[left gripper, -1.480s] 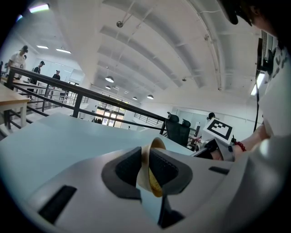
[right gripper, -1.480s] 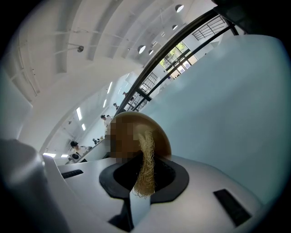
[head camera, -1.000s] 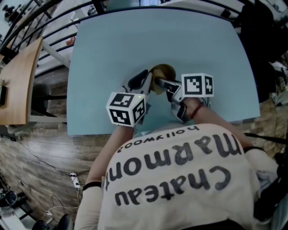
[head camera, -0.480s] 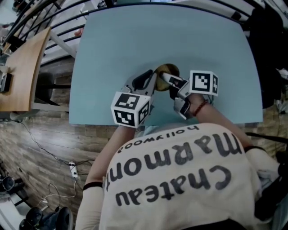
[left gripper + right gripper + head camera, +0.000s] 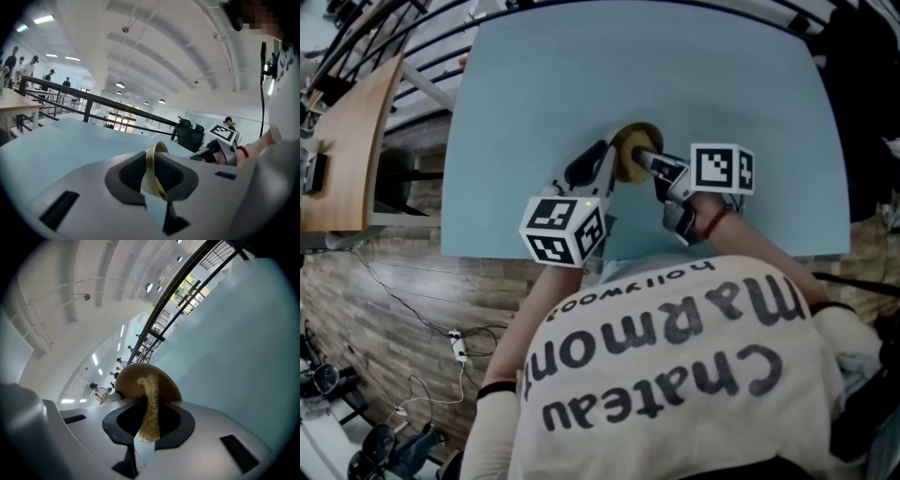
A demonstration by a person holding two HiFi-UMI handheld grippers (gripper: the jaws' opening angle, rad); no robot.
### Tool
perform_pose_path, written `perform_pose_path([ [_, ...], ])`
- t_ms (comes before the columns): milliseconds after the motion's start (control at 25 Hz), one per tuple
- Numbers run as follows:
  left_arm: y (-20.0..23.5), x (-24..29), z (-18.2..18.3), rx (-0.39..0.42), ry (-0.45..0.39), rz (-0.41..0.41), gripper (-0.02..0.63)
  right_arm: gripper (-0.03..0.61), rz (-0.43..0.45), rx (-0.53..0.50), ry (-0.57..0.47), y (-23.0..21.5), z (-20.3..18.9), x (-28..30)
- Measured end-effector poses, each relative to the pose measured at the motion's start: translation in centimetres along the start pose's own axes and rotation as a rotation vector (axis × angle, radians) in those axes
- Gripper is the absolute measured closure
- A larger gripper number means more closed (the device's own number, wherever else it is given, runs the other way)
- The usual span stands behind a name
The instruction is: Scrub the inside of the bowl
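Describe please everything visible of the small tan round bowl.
The small tan round bowl looks wooden, smooth and thin-walled. It is tilted steeply over the pale blue table. The left claw pinches its rim, one pad inside, one outside. The straw-coloured fibre scrubber, held in the right claw, presses against it. Whether it touches the table is unclear.

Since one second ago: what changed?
The right hand-held gripper, shut on the fibre scrubber, edged slightly up the picture, from the tan bowl's near edge into it. Nothing was taken or released. The left hand-held gripper still clamps the bowl's rim over the blue table.
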State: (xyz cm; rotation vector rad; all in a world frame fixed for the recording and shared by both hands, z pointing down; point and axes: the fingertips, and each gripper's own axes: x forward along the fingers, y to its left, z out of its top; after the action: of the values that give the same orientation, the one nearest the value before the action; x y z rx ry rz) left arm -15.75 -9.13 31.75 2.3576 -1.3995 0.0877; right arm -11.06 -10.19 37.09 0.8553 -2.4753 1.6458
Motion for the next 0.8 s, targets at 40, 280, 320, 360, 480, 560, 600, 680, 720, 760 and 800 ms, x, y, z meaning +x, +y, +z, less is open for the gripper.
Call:
perform_pose_path([
  [40, -0.1, 0.4, 0.0, -0.015, -0.002, -0.003, 0.565, 0.517, -0.003, 0.000, -0.003, -0.2, 0.1, -0.2],
  [280, -1.5, 3.6, -1.4, -0.035, 0.046, -0.048, 0.565, 0.517, -0.005, 0.063, -0.022, -2.6, 0.2, -1.4],
  [320, -2.1, 4.3, -1.6, -0.040, 0.055, -0.061, 0.565, 0.517, -0.006, 0.070, -0.026, -3.0, 0.4, -1.9],
  [360, -2.8, 5.1, -1.6, -0.038, 0.064, -0.077, 0.565, 0.517, -0.009, 0.078, -0.034, -3.4, 0.7, -2.5],
  [480, -5.1, 7.2, -1.8, -0.007, 0.093, -0.120, 0.565, 0.517, -0.010, 0.108, -0.061, -4.8, 1.9, -4.4],
  [560, -6.9, 8.5, -1.7, -0.001, 0.113, -0.145, 0.565, 0.517, -0.010, 0.122, -0.075, -5.5, 3.0, -5.9],
  [600, -8.2, 9.2, -1.5, 0.000, 0.126, -0.160, 0.565, 0.517, -0.012, 0.127, -0.085, -5.7, 3.7, -7.1],
  [680, -11.1, 10.8, -0.8, -0.003, 0.146, -0.184, 0.565, 0.517, -0.020, 0.133, -0.104, -6.0, 5.6, -9.9],
  [720, -12.2, 11.5, -0.6, -0.004, 0.153, -0.190, 0.565, 0.517, -0.024, 0.135, -0.111, -6.2, 6.5, -11.0],
  [760, -12.8, 12.0, -0.6, -0.004, 0.161, -0.193, 0.565, 0.517, -0.027, 0.140, -0.117, -6.4, 7.0, -11.6],
  [800, -13.0, 12.3, -1.0, -0.003, 0.169, -0.194, 0.565, 0.517, -0.028, 0.147, -0.124, -6.8, 7.1, -11.9],
])
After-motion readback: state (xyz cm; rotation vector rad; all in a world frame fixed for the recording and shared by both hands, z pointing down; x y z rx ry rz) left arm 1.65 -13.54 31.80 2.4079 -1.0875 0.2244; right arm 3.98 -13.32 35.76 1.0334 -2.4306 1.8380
